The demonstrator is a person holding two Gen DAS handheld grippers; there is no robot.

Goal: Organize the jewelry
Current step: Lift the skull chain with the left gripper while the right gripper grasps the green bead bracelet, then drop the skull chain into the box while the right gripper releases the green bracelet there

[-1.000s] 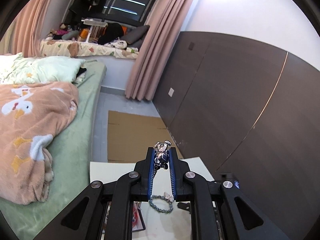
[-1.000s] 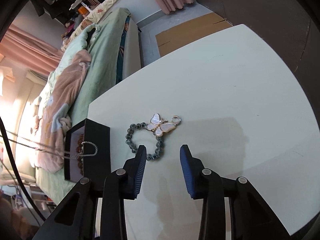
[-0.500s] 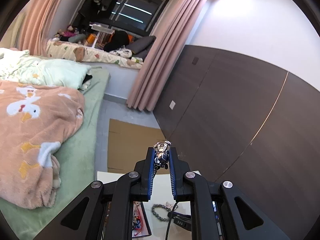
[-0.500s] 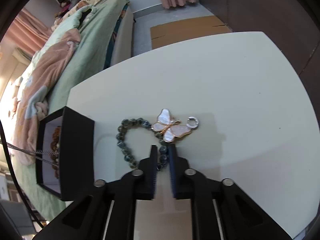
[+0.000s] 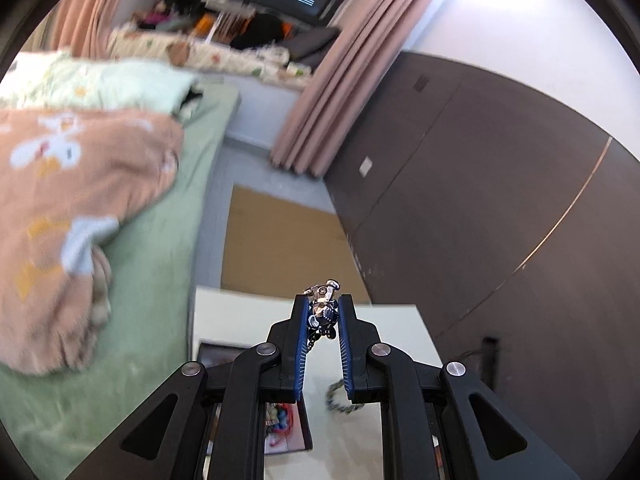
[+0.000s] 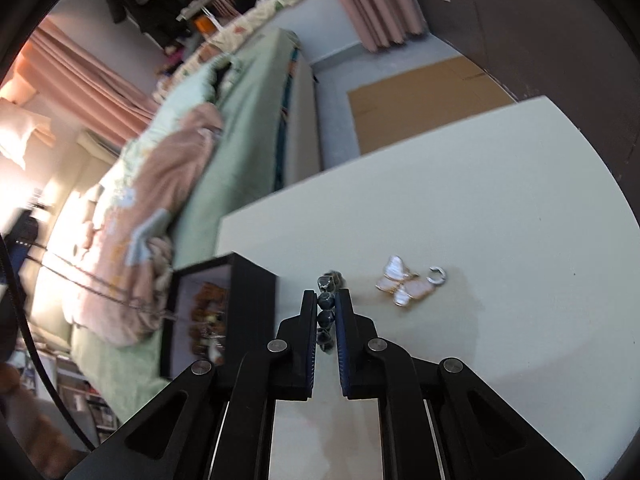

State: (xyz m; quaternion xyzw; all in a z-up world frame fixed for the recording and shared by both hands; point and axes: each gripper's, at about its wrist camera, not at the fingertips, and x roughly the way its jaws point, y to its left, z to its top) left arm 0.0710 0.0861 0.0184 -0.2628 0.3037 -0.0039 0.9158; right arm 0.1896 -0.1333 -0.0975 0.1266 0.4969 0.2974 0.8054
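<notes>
My left gripper [image 5: 323,302] is shut on a small silver and dark charm piece [image 5: 322,314], held in the air above the white table [image 5: 240,312]. My right gripper [image 6: 325,296] is shut on a dark bead bracelet [image 6: 327,282], whose beads show between the blue pads and past the tips. In the left wrist view the bracelet [image 5: 340,398] hangs low between the fingers. A black jewelry box [image 6: 244,296] stands open just left of the right gripper, with brown beads inside. A pearly butterfly pendant [image 6: 402,286] and a silver ring [image 6: 437,276] lie on the table to the right.
A thin chain [image 6: 100,292] runs from the left into the box. A bed with green sheets and a peach blanket [image 5: 72,184] borders the table's left side. Cardboard [image 5: 280,244] lies on the floor beyond the table. A dark panelled wall [image 5: 480,200] runs along the right.
The right gripper closed on the bead bracelet and drew it away from the butterfly pendant. The left gripper dipped toward the table with the charm still held.
</notes>
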